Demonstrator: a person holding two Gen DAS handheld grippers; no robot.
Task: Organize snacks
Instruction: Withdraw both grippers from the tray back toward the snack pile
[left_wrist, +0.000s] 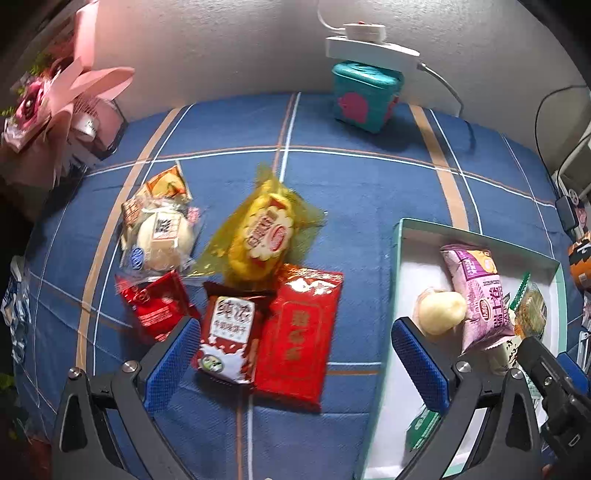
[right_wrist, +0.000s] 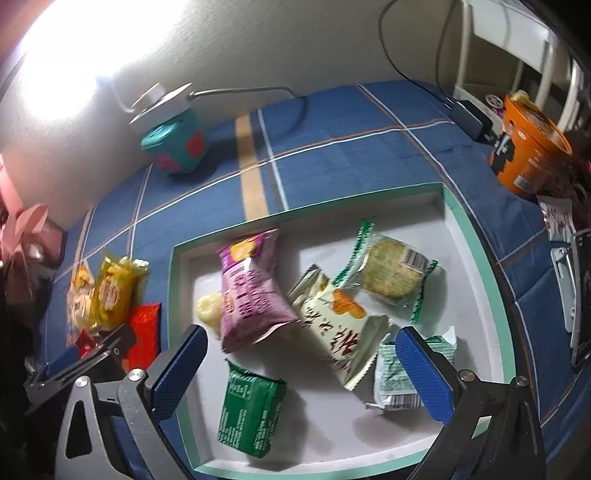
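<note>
Six snacks lie in the tray (right_wrist: 476, 236); about five packets (left_wrist: 258, 236) wait left of it; both my grippers (left_wrist: 295, 354) (right_wrist: 301, 363) gape empty.

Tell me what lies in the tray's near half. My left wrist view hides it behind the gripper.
Observer: A dark green packet lies flat close to the near rim of the tray, apart from the other snacks.
Operator: Give me the right gripper's state.
Observer: The right gripper is open above the tray and grips nothing.
Operator: Say what lies below it.
Observer: A cream packet lies below the gap between its fingers, and a pale green packet is partly hidden behind one finger.
</note>
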